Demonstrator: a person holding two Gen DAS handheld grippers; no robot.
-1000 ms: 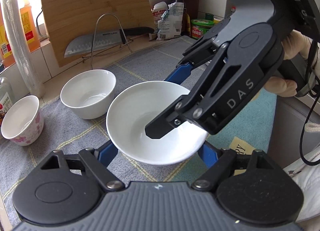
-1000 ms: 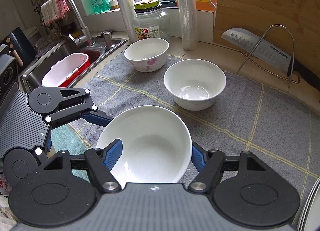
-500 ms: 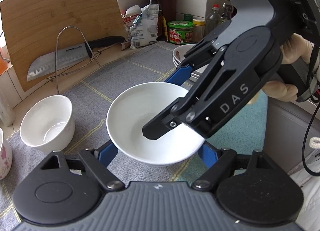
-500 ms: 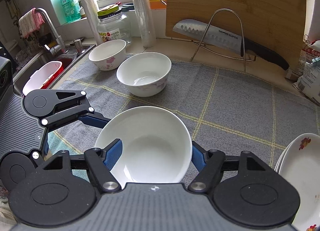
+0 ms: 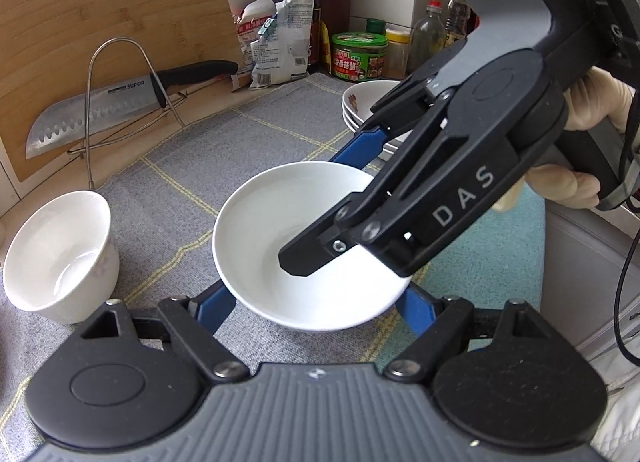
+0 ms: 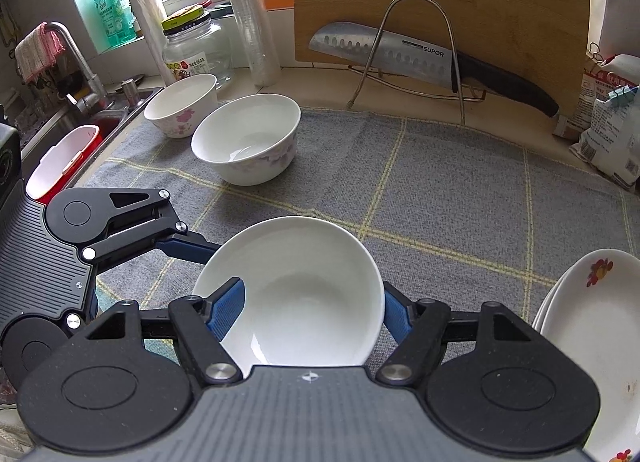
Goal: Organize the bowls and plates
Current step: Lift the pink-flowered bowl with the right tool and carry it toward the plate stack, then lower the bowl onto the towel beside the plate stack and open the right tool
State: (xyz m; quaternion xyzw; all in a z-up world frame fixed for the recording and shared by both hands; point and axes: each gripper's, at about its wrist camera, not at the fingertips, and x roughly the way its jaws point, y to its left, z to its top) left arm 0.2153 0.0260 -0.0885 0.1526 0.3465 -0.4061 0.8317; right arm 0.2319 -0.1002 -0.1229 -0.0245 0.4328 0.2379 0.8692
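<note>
Plain white bowl (image 6: 296,294): 1, held above the grey checked cloth (image 6: 440,189), between both tools.
Right gripper (image 6: 308,308): fingers partly closed against the bowl's 2 opposite rim sides, bowl directly ahead of its body.
Left gripper (image 5: 316,302): blue fingers flank the bowl's underside; contact cannot be told.
Flowered plates (image 6: 592,326): stacked, right of bowl.
Deep white bowl (image 6: 248,143) and pink-flowered bowl (image 6: 182,103): on cloth, well apart from the held bowl.

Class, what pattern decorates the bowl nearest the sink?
Pink flowers on white, on the floral bowl; the right wrist view shows it best.
</note>
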